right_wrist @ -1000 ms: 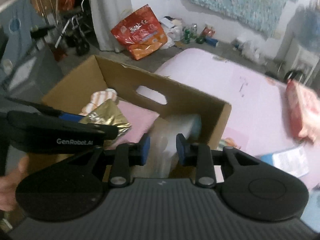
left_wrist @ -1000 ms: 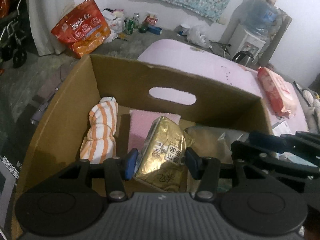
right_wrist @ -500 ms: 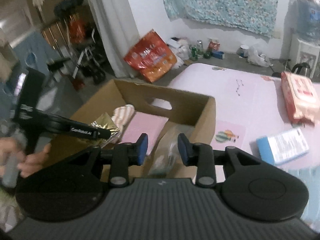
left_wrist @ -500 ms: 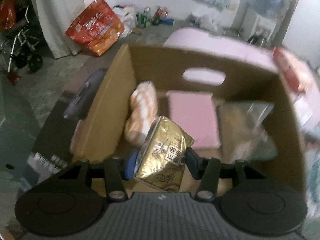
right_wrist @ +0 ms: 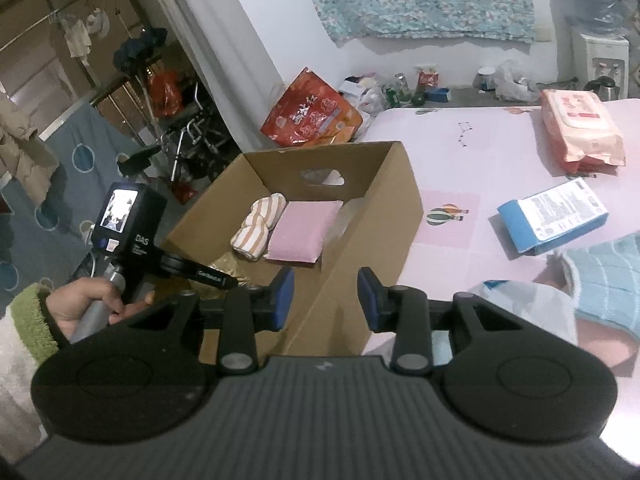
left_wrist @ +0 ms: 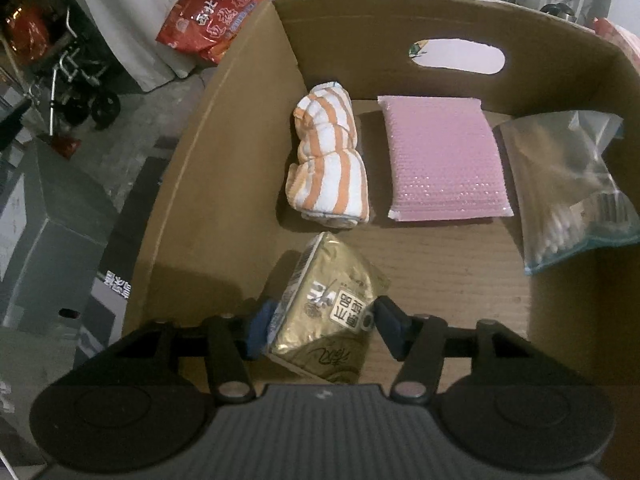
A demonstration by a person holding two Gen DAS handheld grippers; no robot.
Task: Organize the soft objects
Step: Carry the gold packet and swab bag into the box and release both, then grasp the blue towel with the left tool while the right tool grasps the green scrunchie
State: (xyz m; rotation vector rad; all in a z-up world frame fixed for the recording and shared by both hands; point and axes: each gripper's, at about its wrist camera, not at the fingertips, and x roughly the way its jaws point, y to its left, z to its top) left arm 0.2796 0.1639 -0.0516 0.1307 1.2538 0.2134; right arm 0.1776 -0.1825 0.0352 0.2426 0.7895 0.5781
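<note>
Left claw [left_wrist: 320,324] is down inside the cardboard box [left_wrist: 224,184], jaws spreading apart around a crinkly gold foil packet [left_wrist: 326,312]; the right pad looks clear of it. Past it along the box's far wall: a rolled orange-striped towel [left_wrist: 328,168], a flat pink bubbly pad [left_wrist: 444,164], a clear bag of cotton swabs [left_wrist: 568,196]. Right claw [right_wrist: 325,299] hangs released and empty over the box's near corner, at the pink counter [right_wrist: 480,148] edge.

Black grippers w/ blue pads [right_wrist: 285,298], silver screws; green-cuffed fuzzy white sleeve [right_wrist: 28,320].
</note>
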